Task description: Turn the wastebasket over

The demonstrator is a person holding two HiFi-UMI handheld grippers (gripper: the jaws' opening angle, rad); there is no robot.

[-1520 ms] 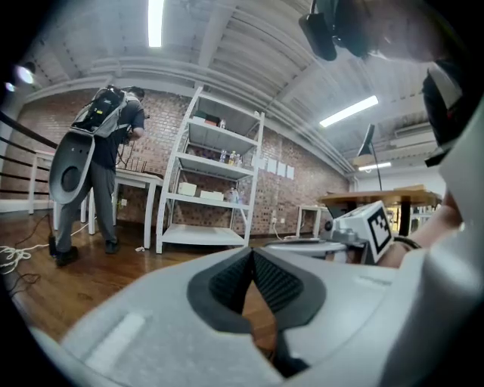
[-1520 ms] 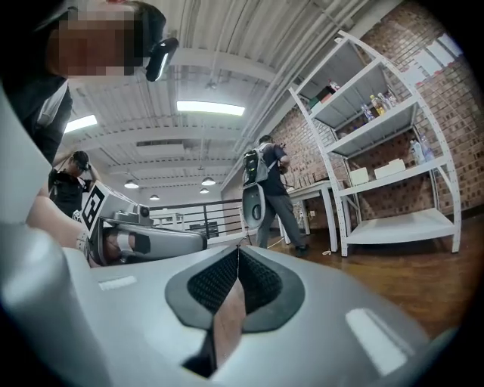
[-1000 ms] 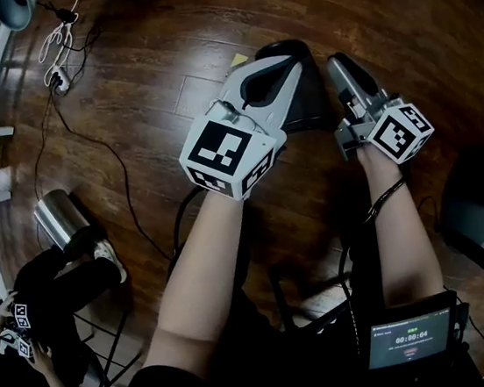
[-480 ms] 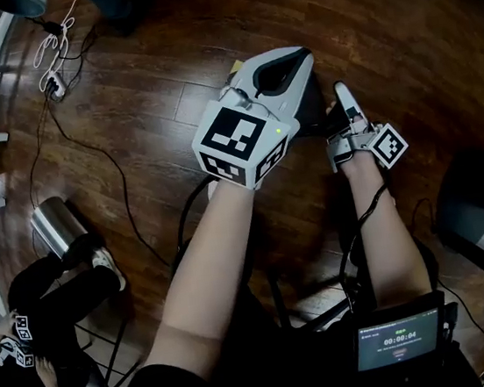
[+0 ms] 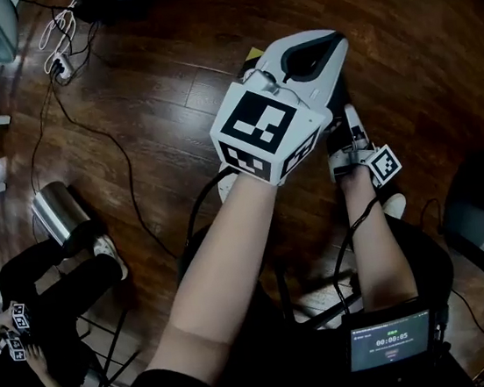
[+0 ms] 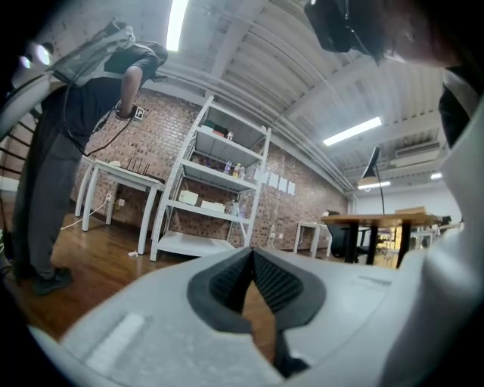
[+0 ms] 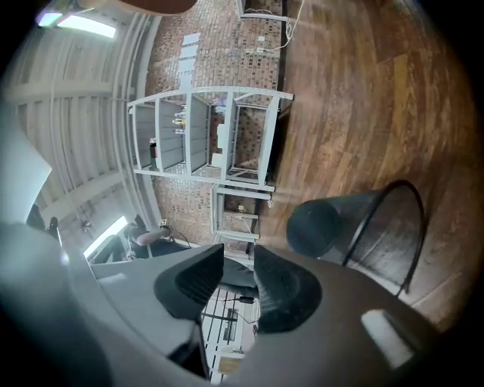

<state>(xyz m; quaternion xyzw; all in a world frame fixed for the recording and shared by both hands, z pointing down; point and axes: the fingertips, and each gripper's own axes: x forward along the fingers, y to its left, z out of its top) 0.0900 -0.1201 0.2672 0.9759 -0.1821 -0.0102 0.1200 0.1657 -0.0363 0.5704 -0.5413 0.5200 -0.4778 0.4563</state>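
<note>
Wastebasket [image 7: 355, 219] on its side on wood floor [image 7: 363, 91], right gripper [image 7: 238, 253] near it, jaws opening with nothing between, left gripper [image 6: 252, 253] pressed together, empty

The wastebasket [image 7: 369, 221] is sitting on the wooden floor [image 7: 355, 91]: a dark, see-through mesh bin, tapering from a wide wire rim to a solid round base. Whether it is lying sideways or standing fully inverted isn't coming through clearly.
</note>
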